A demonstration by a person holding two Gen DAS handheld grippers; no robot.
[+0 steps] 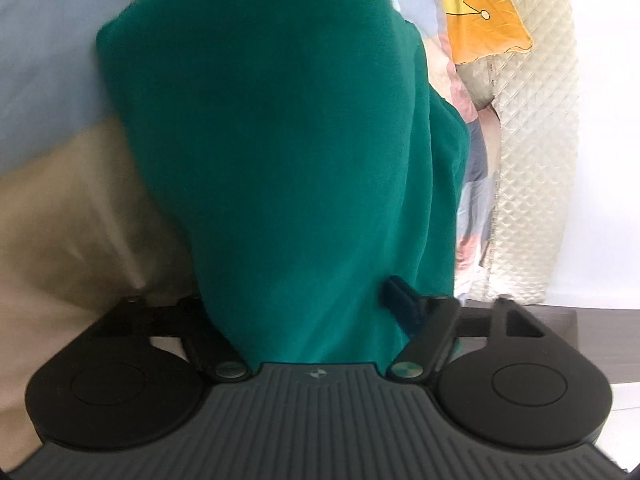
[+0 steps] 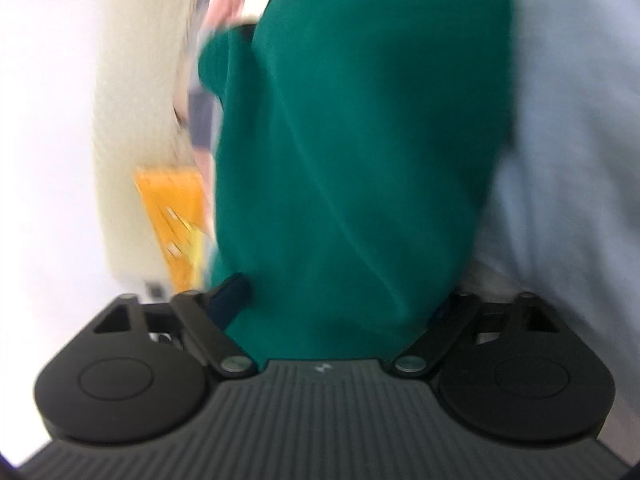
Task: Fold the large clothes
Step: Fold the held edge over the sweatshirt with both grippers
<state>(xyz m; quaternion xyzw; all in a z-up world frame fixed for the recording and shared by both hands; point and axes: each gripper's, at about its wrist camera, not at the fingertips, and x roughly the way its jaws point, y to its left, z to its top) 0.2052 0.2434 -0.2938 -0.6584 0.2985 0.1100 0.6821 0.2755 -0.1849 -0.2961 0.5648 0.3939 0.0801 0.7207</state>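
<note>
Both tongs, left and right, appear clenched on the thick teal-green fleece garment, though its folds hide the pads. Lower both together, laying it flat on the pale-blue sheet beyond the garment.

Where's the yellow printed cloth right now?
In the left wrist view the yellow printed cloth is top right, between the green garment and the quilted cream cover. In the blurred right wrist view it sits left of the garment.
</note>
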